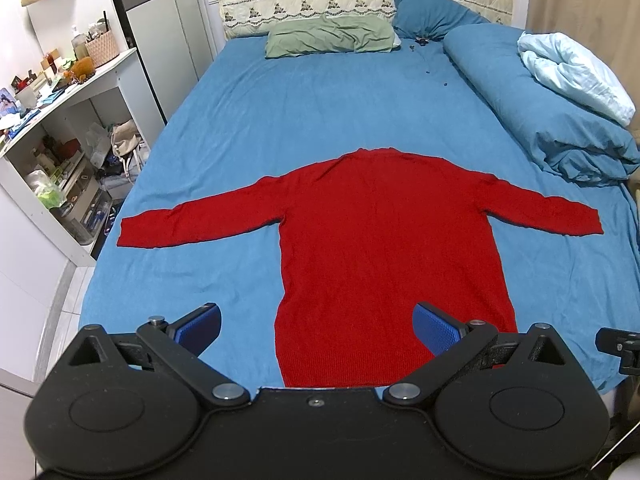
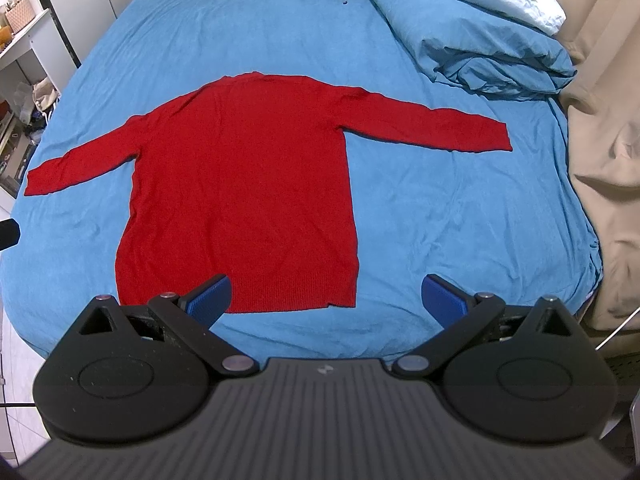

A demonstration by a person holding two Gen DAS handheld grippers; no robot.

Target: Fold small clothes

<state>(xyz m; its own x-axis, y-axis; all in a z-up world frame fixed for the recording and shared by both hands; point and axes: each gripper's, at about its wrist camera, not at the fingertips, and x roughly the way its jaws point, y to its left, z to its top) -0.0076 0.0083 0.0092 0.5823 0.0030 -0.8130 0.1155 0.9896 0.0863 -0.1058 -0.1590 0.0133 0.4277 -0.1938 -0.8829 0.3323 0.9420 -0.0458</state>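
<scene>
Red sweater flat on blue bed, both grippers spread wide and empty above its hem.

Left wrist view: no readable writing or brand anywhere. Red sweater (image 1: 384, 248) spread flat on blue bedsheet (image 1: 320, 112), sleeves out to both sides, hem nearest the camera. Left gripper (image 1: 318, 328) held near the hem's left corner, jaws wide apart, nothing between them; right blue pad (image 1: 434, 330) in front of red knit, left one in front of bare sheet. Green pillow (image 1: 330, 36) and rolled blue duvet (image 1: 532, 108) well beyond, at head and right side.

Right wrist view: small pale mark on gripper body, not legible. Right gripper (image 2: 328, 300) near the hem's right corner, fingers released wide, gripping nothing; left pad (image 2: 210, 298) overlaps the hem edge, right pad in front of bare sheet. Contact with cloth cannot be told.
</scene>
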